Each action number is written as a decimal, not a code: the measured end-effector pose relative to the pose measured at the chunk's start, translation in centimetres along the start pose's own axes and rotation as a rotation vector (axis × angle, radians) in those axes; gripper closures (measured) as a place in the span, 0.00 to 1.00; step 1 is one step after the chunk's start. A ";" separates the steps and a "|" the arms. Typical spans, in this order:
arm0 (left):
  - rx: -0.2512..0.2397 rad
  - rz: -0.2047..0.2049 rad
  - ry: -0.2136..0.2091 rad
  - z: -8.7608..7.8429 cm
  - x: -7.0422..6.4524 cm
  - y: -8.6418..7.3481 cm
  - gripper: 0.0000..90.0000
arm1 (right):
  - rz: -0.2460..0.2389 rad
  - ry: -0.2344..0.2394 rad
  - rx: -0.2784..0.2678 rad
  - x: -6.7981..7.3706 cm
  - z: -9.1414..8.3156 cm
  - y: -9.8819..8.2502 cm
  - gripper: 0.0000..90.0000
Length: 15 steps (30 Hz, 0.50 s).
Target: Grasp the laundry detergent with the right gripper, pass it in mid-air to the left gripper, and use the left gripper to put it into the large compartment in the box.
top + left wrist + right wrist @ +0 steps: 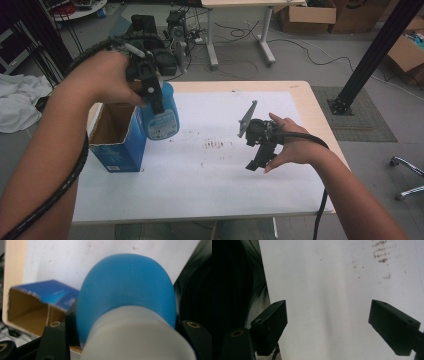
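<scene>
The left gripper (150,92) is clamping the blue bottle (161,115) at upper left of the high view, apparently clear above the open box (116,140) (contact unclear). The right gripper (260,152) is holding nothing, jaws apart, at centre right.

Each hand-held gripper, left gripper (150,92) and right gripper (260,150), has a black body with two blocky black jaws bearing brass-ringed screw holes. A ribbed black cable (55,195) trails from each. The right carries a grey three-cornered plate (247,118). Forearms are unsleeved.
</scene>
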State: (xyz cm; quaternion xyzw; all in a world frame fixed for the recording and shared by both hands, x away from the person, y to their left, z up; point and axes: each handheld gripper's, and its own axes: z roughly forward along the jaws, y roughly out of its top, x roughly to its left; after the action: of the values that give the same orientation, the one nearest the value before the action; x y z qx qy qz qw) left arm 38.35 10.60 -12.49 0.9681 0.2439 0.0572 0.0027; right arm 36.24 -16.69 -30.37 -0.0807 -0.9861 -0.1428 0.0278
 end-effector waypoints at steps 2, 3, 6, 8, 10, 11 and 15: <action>-0.018 -0.067 -0.016 -1.1 0.7 -0.5 0.43 | 0.021 -0.003 0.021 -0.4 -0.2 -0.3 0.17; -0.026 -0.095 -0.021 -1.5 1.0 -0.8 0.43 | 0.028 -0.002 0.037 -0.4 -0.3 -0.4 0.17; -0.027 -0.170 -0.024 -2.5 1.7 -1.4 0.43 | 0.017 -0.006 0.059 -0.5 -0.6 -0.6 0.17; -0.010 -0.217 -0.025 -3.0 2.1 -1.7 0.43 | -0.011 -0.032 0.067 -0.3 -0.8 -0.5 0.17; 0.008 -0.267 -0.028 -3.3 2.6 -2.0 0.43 | -0.026 -0.026 0.079 -0.2 -0.9 -0.5 0.17; 0.019 -0.299 -0.030 -3.4 2.9 -2.2 0.43 | -0.022 -0.019 0.085 -0.2 -0.9 -0.4 0.17; 0.029 -0.415 -0.048 -3.7 4.2 -3.4 0.43 | 0.017 -0.009 0.125 -0.6 -0.9 -0.5 0.18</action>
State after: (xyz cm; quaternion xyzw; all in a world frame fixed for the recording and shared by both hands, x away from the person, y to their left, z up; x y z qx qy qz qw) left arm 40.04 15.47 -8.50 0.8982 0.4387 0.0289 0.0063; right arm 36.79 -17.53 -29.67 -0.0877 -0.9925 -0.0803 0.0295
